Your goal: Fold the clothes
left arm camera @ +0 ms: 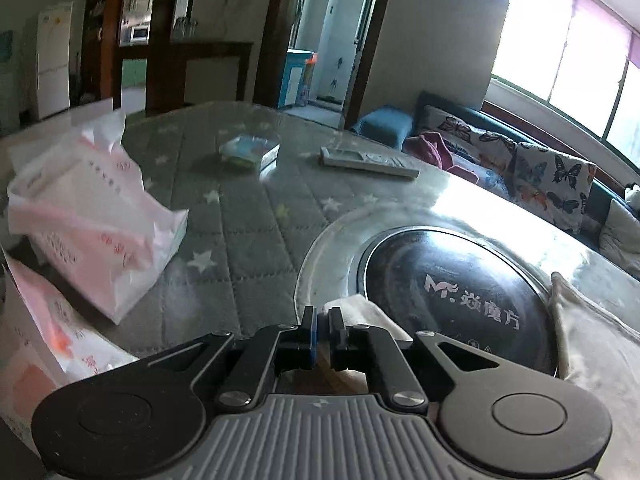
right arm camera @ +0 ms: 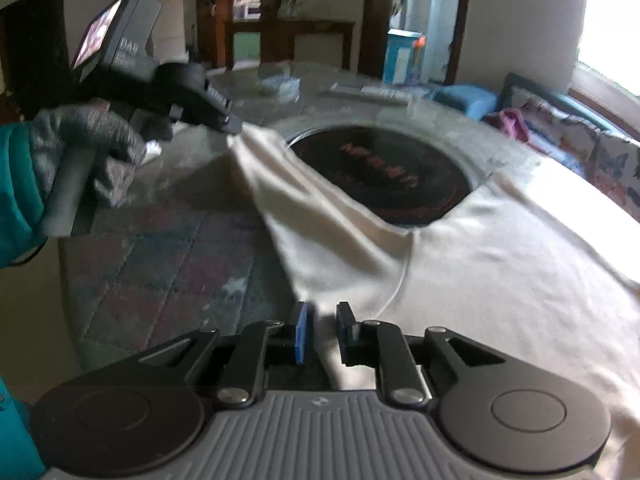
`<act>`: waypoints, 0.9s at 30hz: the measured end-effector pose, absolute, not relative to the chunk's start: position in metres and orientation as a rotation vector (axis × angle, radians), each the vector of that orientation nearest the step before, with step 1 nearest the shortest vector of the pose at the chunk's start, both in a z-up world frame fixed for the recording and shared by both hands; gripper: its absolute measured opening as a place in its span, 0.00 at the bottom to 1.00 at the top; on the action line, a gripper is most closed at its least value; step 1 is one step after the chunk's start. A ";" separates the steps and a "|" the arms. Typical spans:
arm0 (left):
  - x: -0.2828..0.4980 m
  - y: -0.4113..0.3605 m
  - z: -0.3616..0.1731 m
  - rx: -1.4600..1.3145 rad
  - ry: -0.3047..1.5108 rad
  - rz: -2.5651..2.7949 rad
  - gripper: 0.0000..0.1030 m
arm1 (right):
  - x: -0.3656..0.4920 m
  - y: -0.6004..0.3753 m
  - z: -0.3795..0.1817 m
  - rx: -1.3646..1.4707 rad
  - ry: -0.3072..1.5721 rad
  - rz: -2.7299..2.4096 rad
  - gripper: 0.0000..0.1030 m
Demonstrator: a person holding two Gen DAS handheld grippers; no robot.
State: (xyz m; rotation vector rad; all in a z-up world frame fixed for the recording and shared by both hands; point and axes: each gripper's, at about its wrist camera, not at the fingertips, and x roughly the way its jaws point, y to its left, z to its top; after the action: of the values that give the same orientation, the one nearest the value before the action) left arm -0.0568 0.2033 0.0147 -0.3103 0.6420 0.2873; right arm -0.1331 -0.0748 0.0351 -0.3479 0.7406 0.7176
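A cream garment (right arm camera: 480,264) lies spread over the right side of the round table. Its sleeve (right arm camera: 288,184) is stretched taut up and to the left. My left gripper (right arm camera: 232,126) is shut on the sleeve's end; in the left wrist view (left arm camera: 323,320) its jaws stand nearly together with cream cloth (left arm camera: 372,316) at the tips. My right gripper (right arm camera: 323,316) has its jaws narrowly apart over the garment's near edge, with cloth between the pads.
A black round cooktop (right arm camera: 384,176) is set in the table's middle, partly under the garment. Pink and white plastic bags (left arm camera: 92,220) sit at the left. A remote (left arm camera: 368,162) and a small box (left arm camera: 250,152) lie at the far side. A sofa (left arm camera: 540,176) stands beyond.
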 end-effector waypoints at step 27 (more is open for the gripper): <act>-0.062 0.191 0.025 -0.374 0.609 0.241 0.05 | -0.142 -0.151 0.051 -0.164 0.723 0.514 0.46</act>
State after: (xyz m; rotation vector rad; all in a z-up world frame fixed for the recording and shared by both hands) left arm -0.0622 0.1914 0.0254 -0.3743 0.6089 0.2411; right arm -0.1422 -0.1508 0.0514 -0.1644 0.7226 0.5139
